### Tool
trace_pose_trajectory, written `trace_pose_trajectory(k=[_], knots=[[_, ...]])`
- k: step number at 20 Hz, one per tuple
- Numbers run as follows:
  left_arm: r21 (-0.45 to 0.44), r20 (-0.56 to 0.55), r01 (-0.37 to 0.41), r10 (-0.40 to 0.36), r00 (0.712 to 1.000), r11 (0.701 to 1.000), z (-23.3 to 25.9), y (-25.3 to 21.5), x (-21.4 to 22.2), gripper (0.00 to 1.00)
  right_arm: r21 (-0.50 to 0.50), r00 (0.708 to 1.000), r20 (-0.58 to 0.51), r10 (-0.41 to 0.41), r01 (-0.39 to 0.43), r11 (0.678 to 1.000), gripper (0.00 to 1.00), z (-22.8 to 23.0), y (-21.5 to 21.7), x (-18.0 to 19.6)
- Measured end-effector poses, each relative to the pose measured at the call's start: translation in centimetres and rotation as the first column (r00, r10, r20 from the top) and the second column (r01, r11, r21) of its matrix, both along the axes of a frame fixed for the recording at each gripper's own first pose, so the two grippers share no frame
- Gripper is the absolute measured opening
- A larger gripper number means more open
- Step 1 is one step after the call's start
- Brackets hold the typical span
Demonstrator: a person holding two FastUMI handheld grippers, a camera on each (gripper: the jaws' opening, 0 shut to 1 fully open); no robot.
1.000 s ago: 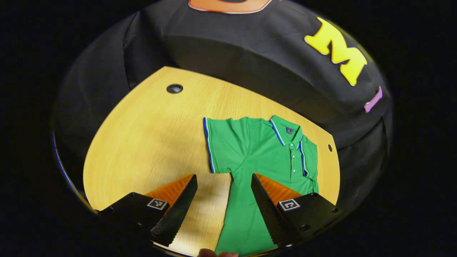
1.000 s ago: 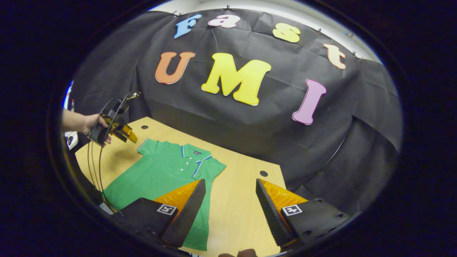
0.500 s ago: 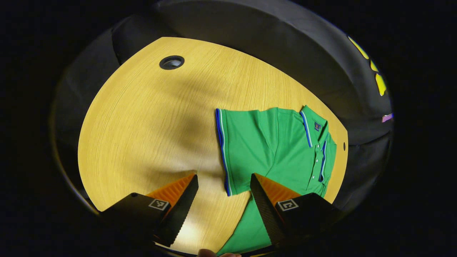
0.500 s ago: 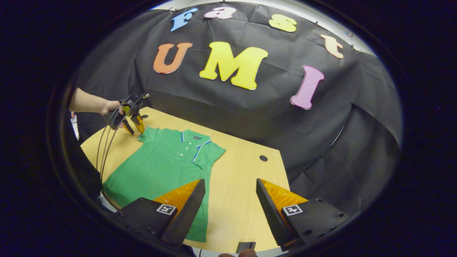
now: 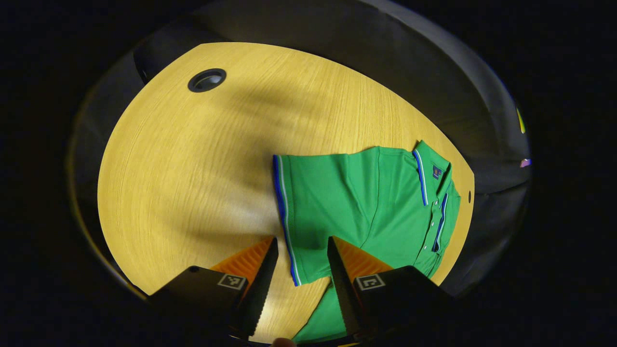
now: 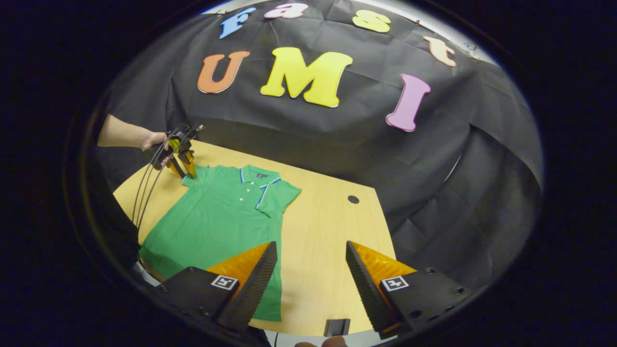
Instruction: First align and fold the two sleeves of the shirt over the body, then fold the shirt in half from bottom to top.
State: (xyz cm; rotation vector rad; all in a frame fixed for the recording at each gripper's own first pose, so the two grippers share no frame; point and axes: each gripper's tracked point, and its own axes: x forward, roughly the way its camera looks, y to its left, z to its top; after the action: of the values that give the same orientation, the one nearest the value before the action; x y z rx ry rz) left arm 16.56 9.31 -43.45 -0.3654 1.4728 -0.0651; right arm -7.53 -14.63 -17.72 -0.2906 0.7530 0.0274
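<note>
Here, in the left gripper view, a green polo shirt point(image 5: 385, 207) lies flat on a pale wooden desk point(image 5: 193, 159), collar toward the far right. The left gripper point(image 5: 299, 284) sits low over the near sleeve point(image 5: 308, 212), its two fingers parted with the sleeve's striped cuff edge point(image 5: 285, 226) running between them. Whether they touch the cloth cannot be told, and they are not yet pressed together on it. A round cable hole point(image 5: 207, 80) marks the desk's far left corner.

The shirt looks light, soft and limp (knit fabric, likely to sag and drag once lifted). The cuff hem seems the best place to pinch, since its stitched band is firmer than the rest.

In the right gripper view, the shirt point(image 6: 217, 217) lies to the left of centre, buttons up, its hem toward the camera. The right gripper point(image 6: 311, 284) hovers above the desk's point(image 6: 328, 241) near edge, fingers wide apart and grasping nothing, with the shirt's lower corner just under its left finger. Farther off, a person's hand point(image 6: 154, 142) holds the left gripper point(image 6: 181, 161) tilted steeply downward at the far sleeve's outer edge, cables point(image 6: 144, 193) trailing below.
</note>
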Motion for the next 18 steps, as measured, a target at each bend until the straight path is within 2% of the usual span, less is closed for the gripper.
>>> trace_pose_trajectory(k=[1,2,4,5,6,10,11,12,13,14,17,18], knots=[[0.013,-0.007,0.009,-0.009,1.000,1.000,0.0,-0.1,0.0,0.64,0.001,1.000,0.001,-0.010,0.010,1.000,0.92,0.1,-0.3,0.0],[0.023,-0.012,0.012,-0.012,1.000,1.000,0.0,-0.1,0.1,0.65,-0.002,1.000,0.003,-0.019,0.019,1.000,0.92,0.1,-0.6,0.0],[0.077,-0.024,-0.009,0.011,1.000,0.997,0.2,0.9,0.2,0.30,-0.001,0.999,0.001,-0.032,0.032,0.999,0.92,-0.1,-0.9,-0.3],[0.087,-0.026,-0.017,0.019,0.999,0.996,0.4,1.1,0.3,0.24,0.000,0.999,-0.003,-0.039,0.039,0.999,0.90,-0.3,-1.2,-0.5],[0.079,-0.026,-0.020,0.022,0.999,0.997,0.6,1.0,0.4,0.10,0.004,0.999,-0.009,-0.043,0.043,0.999,0.90,-0.5,-1.3,-0.7],[0.052,0.042,-0.048,0.046,0.998,0.998,3.8,1.0,2.3,0.04,0.004,0.999,-0.003,-0.035,0.035,0.999,0.92,-0.4,-1.1,-0.6],[0.044,0.069,-0.045,0.042,0.997,0.998,5.2,0.7,3.0,0.08,0.005,0.999,0.008,-0.032,0.032,0.999,0.93,-0.2,-1.1,-0.4],[0.045,0.087,-0.029,0.025,0.996,0.999,6.6,0.4,3.4,0.03,0.010,0.999,0.019,-0.029,0.029,1.000,0.91,-0.1,-0.9,-0.3],[0.046,0.107,-0.016,0.011,0.994,0.999,8.0,0.0,3.9,0.03,0.016,0.999,0.025,-0.028,0.027,0.999,0.91,0.0,-0.8,-0.1],[0.044,0.127,-0.003,-0.002,0.992,0.999,9.4,-0.6,4.5,0.03,0.023,0.999,0.028,-0.028,0.027,0.999,0.95,0.1,-0.6,-0.1],[0.048,0.159,0.032,-0.039,0.986,0.998,13.2,-3.0,6.1,0.03,0.035,0.999,0.034,-0.029,0.028,0.999,0.95,0.3,-0.6,-0.4],[0.043,0.168,0.047,-0.054,0.984,0.998,14.3,-4.1,6.8,0.03,0.036,0.999,0.039,-0.027,0.026,0.999,0.99,0.4,-0.7,-0.5]])
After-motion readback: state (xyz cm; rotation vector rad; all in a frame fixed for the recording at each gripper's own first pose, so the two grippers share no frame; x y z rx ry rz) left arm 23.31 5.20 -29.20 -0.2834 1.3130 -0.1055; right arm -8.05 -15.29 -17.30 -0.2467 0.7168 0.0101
